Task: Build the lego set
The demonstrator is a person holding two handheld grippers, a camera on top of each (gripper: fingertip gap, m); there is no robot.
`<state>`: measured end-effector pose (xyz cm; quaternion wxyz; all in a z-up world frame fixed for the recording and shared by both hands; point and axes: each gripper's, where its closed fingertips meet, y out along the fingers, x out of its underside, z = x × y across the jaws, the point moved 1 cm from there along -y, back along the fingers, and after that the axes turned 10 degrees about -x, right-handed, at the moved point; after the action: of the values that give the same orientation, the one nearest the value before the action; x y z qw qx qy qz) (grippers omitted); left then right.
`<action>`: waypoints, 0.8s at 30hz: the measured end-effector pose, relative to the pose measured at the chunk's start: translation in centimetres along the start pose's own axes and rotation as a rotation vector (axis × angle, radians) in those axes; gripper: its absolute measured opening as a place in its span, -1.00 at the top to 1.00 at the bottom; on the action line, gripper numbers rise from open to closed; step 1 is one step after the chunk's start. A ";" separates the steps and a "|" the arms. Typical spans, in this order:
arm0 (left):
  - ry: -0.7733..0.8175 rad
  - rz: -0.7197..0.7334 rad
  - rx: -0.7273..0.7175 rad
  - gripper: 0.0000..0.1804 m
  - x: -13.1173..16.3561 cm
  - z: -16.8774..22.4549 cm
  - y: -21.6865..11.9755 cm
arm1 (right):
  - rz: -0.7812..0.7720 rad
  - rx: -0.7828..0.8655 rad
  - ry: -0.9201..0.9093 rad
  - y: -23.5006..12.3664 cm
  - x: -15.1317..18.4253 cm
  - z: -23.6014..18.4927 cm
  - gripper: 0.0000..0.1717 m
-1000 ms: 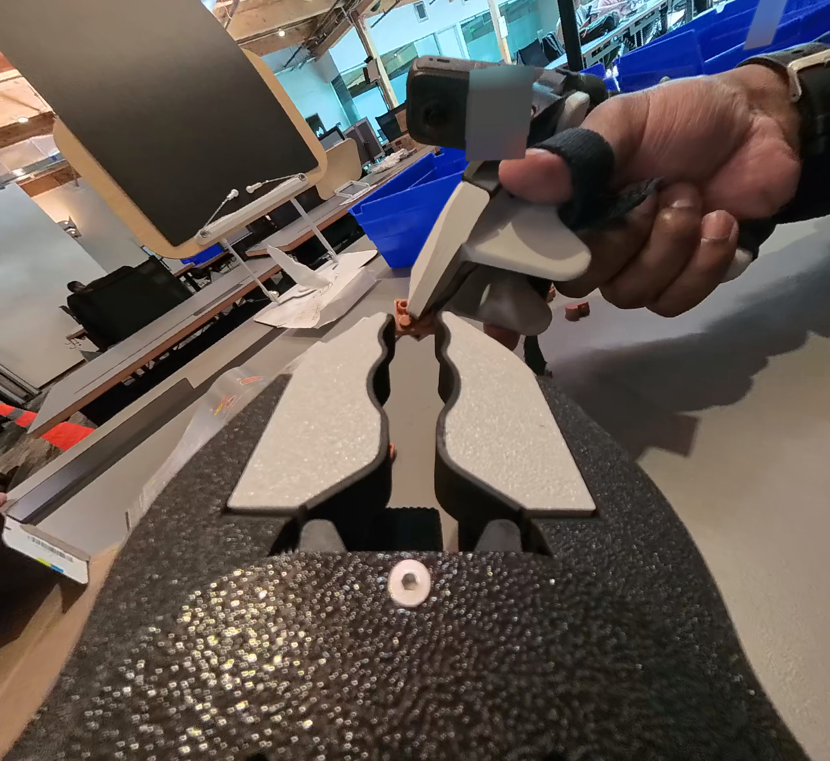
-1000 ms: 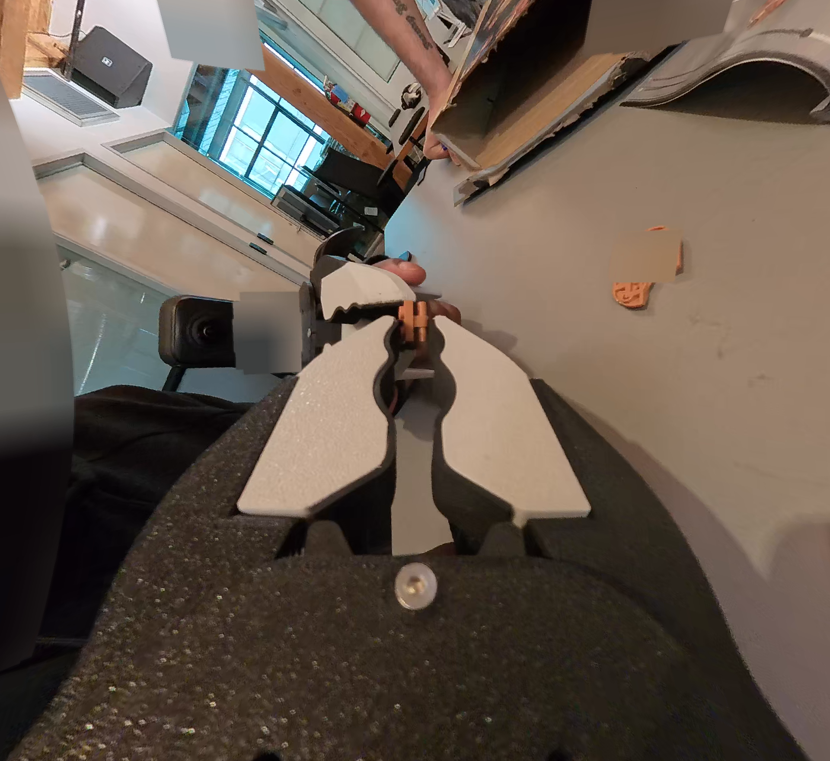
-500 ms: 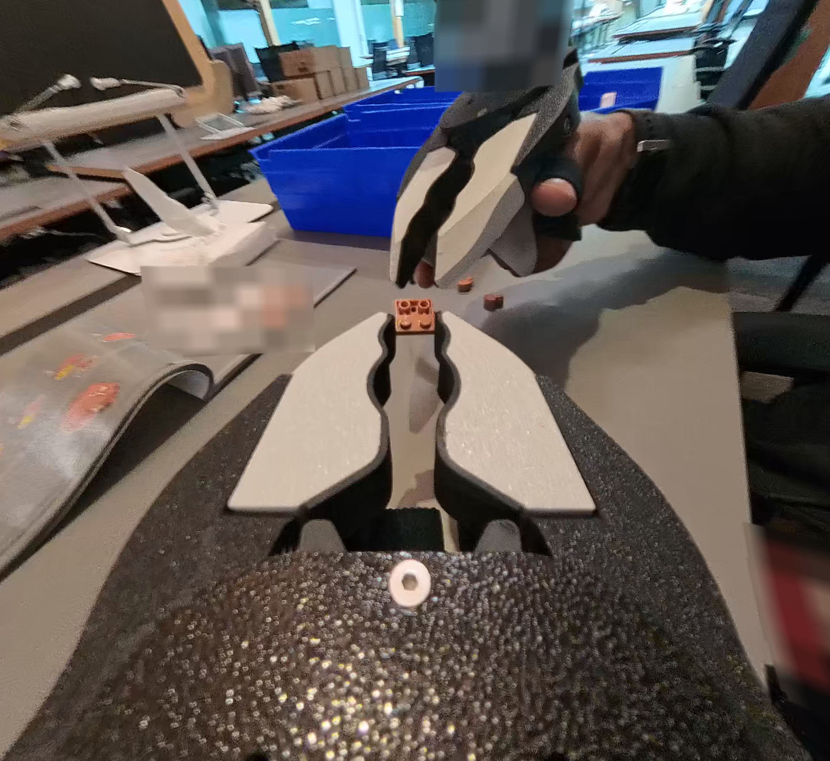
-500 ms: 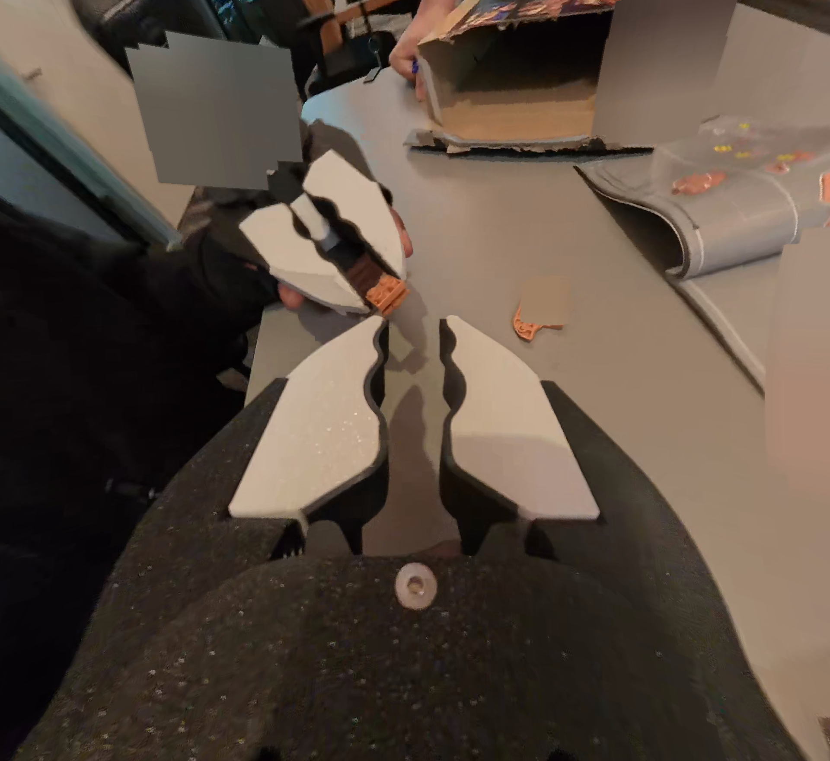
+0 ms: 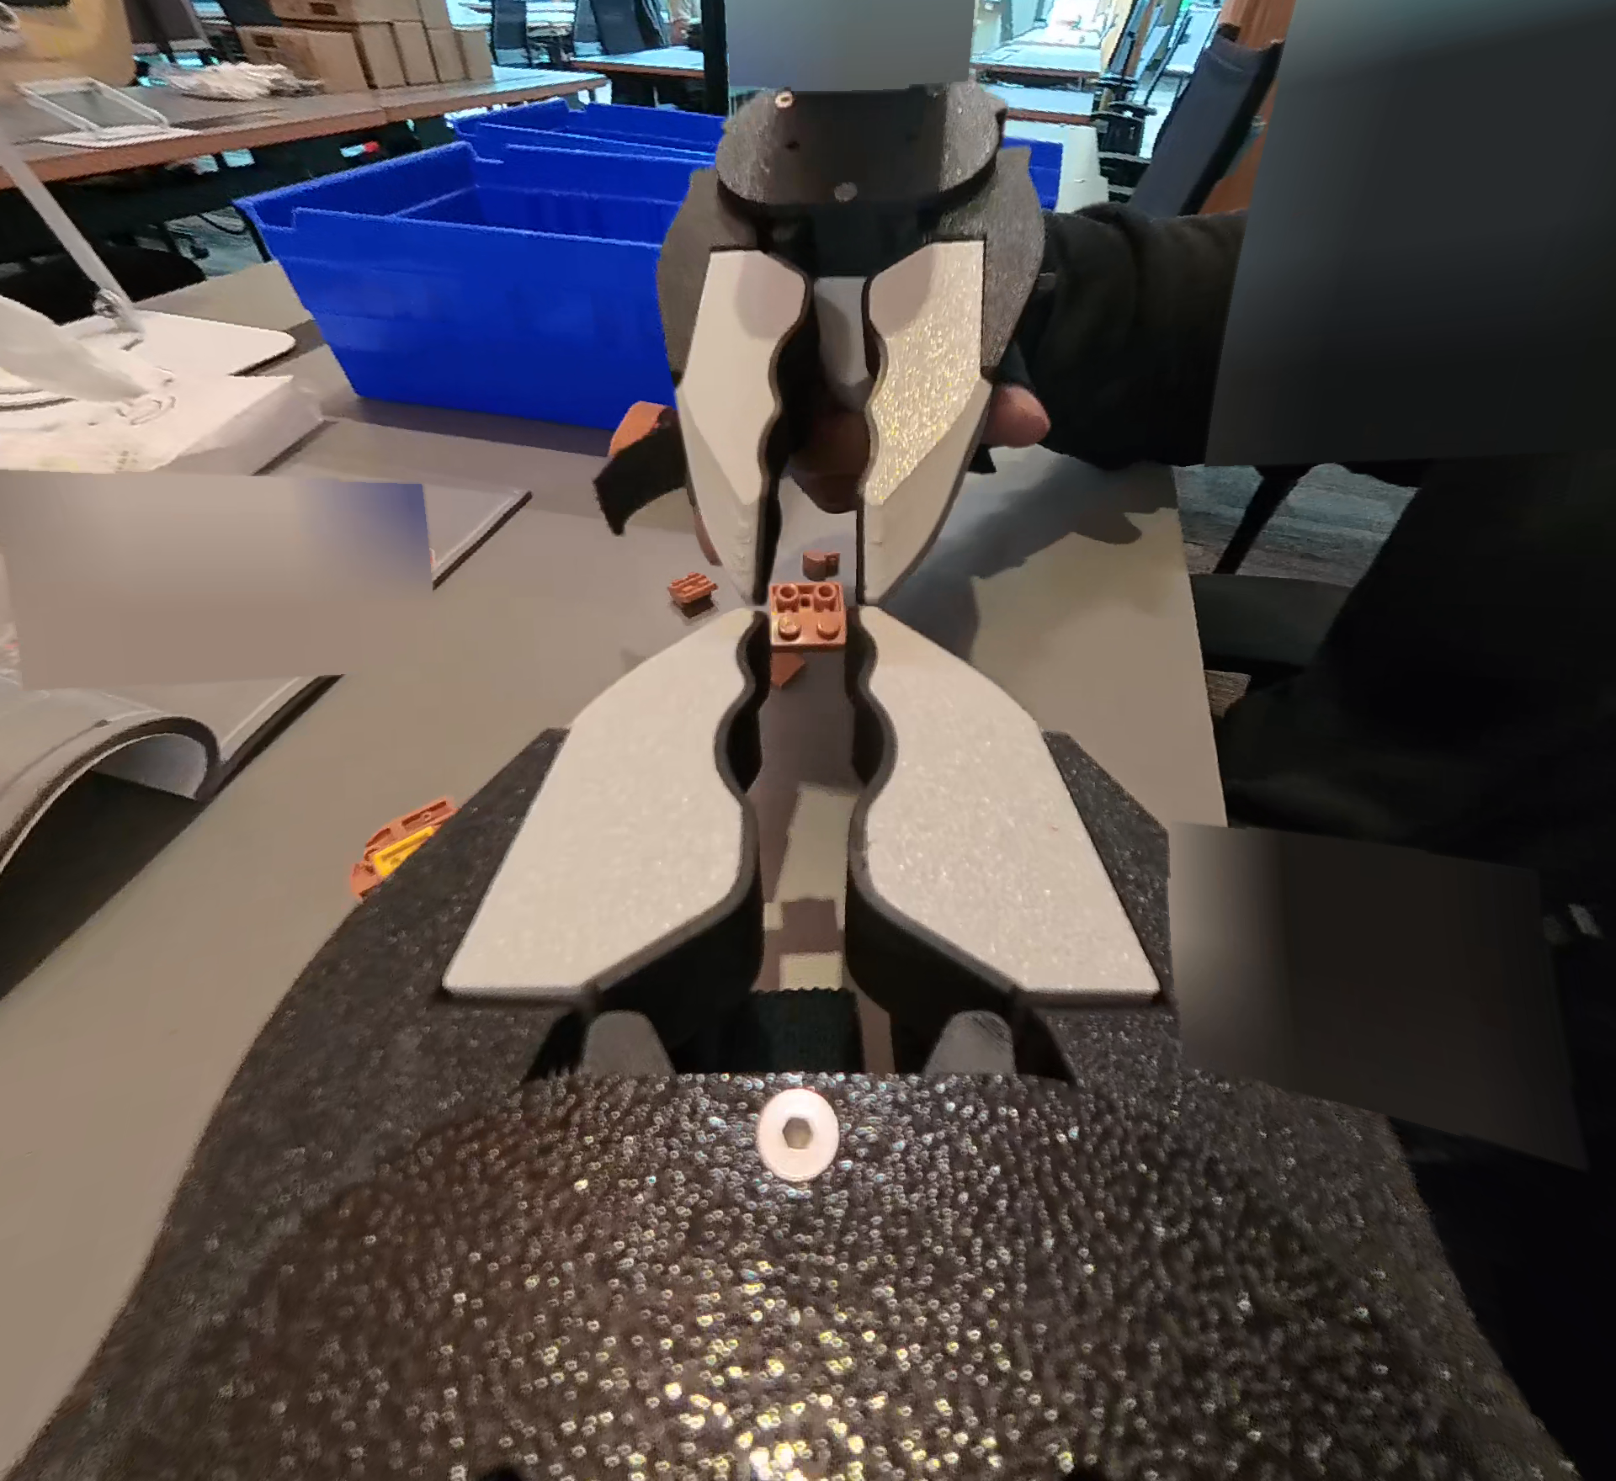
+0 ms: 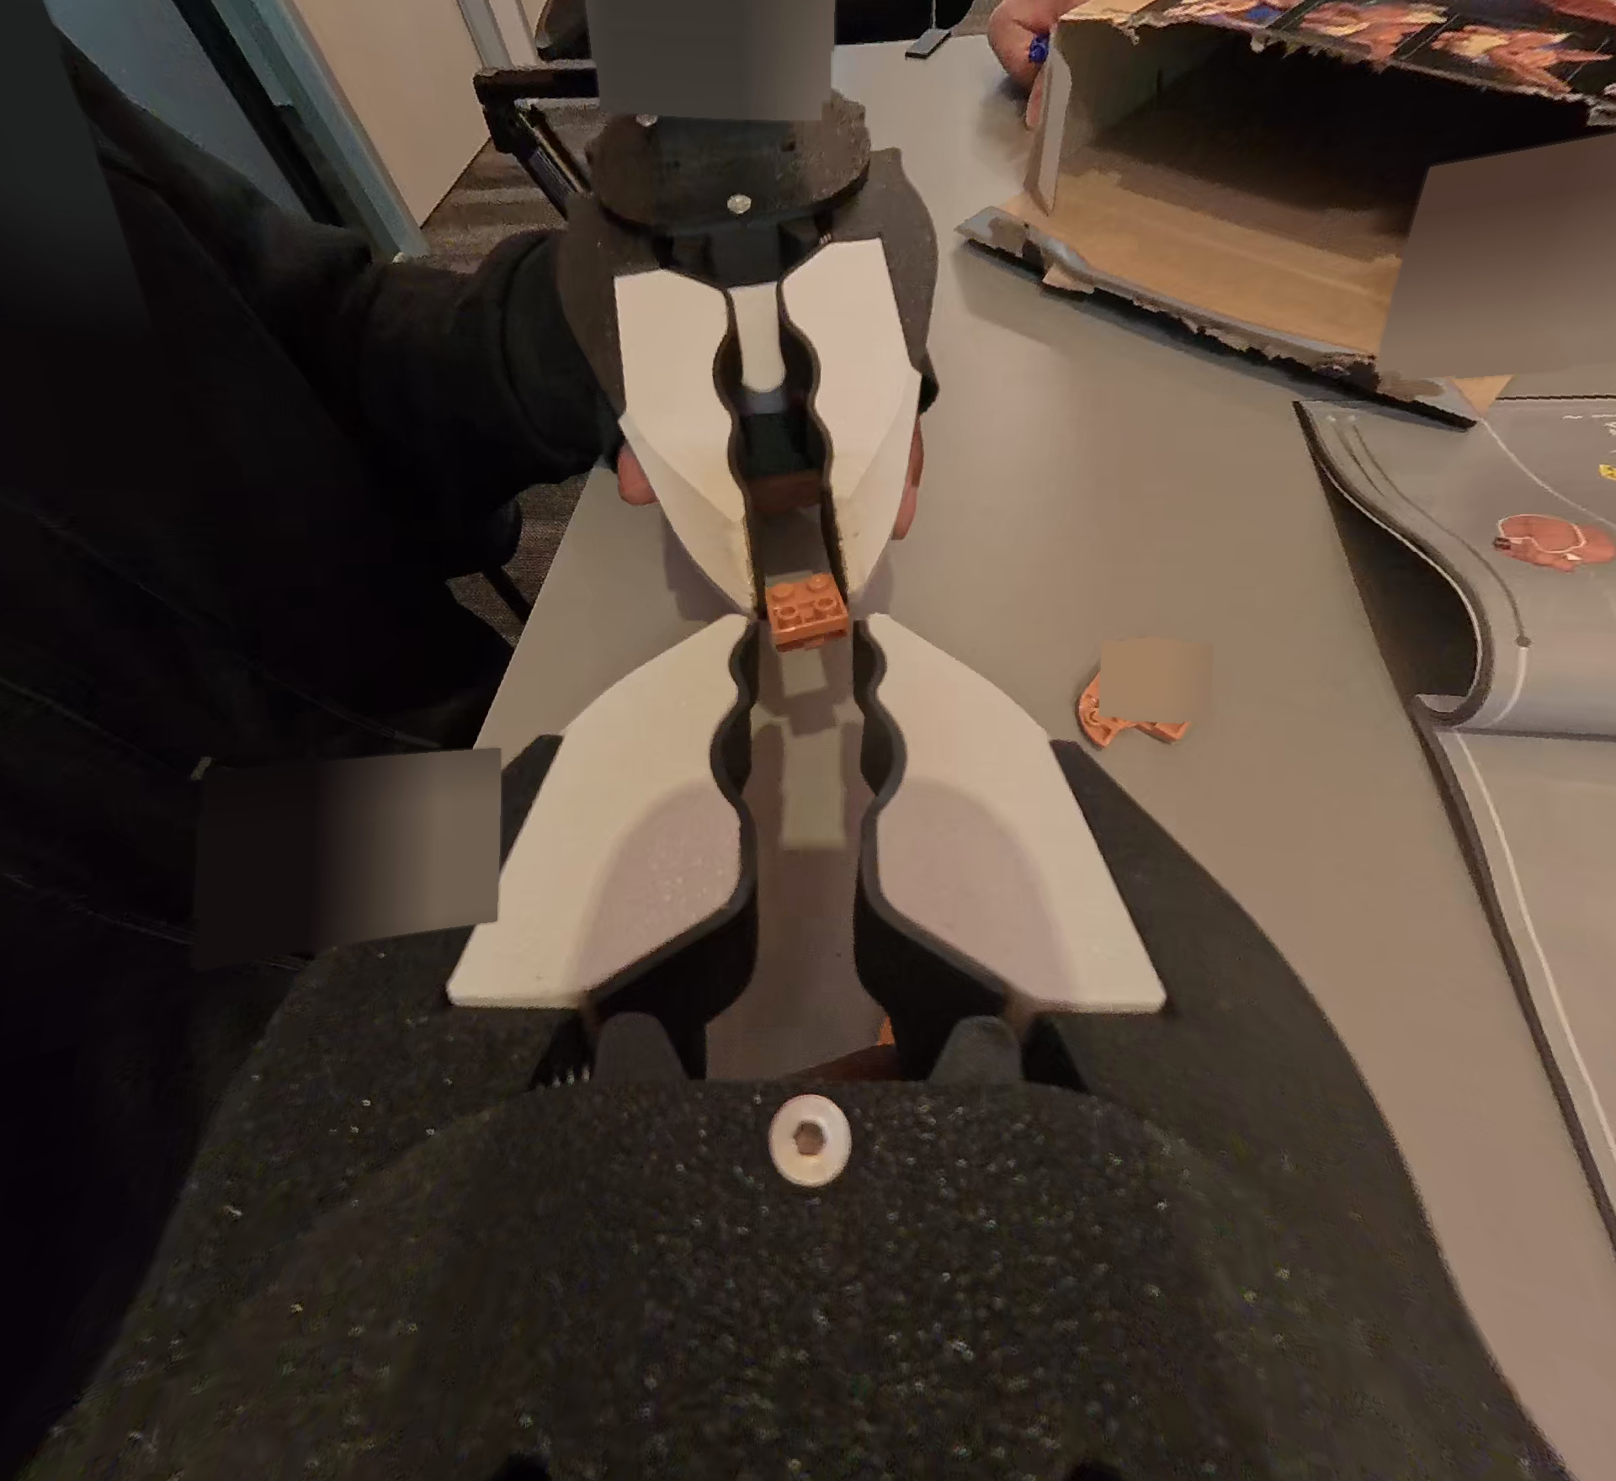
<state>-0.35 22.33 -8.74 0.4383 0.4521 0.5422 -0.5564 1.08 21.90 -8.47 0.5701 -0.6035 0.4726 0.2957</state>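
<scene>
Left gripper (image 5: 805,624) pinches the orange brick (image 5: 807,617) mid-frame; right gripper (image 6: 804,635), now tip-to-tip, spread around it.

The two grippers meet tip to tip over the tabletop (image 5: 1032,652), closing the middle lane. Left of them lie a small brown brick (image 5: 691,591), an open booklet (image 5: 114,740) and, farther off, blue bins (image 5: 463,285). The tabletop's right side is bare to its edge.

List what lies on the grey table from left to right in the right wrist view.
Orange brick pinched by the left gripper → orange curved piece → open booklet; the torn cardboard box sits farther back.
</scene>
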 end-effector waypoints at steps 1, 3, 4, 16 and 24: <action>0.001 -0.007 0.009 0.82 0.0 0.1 0.0 | -0.003 -0.004 -0.001 0.1 0.1 -0.1 0.78; 0.006 -0.026 0.031 0.82 0.2 0.3 0.0 | -0.005 -0.008 -0.004 0.3 0.2 -0.2 0.80; 0.007 -0.031 0.038 0.82 0.3 0.3 -0.1 | -0.004 -0.007 -0.005 0.3 0.2 -0.2 0.81; -0.073 0.053 0.028 0.82 -0.3 -0.3 0.0 | 0.163 0.089 0.067 -0.5 -0.3 0.2 0.81; -0.084 0.057 0.053 0.82 -0.3 0.0 0.4 | 0.217 0.106 0.085 -0.7 -0.3 -0.1 0.81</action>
<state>0.11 22.29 -8.52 0.4644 0.4550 0.4953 -0.5762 1.55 21.81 -7.92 0.5452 -0.5301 0.5737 0.3043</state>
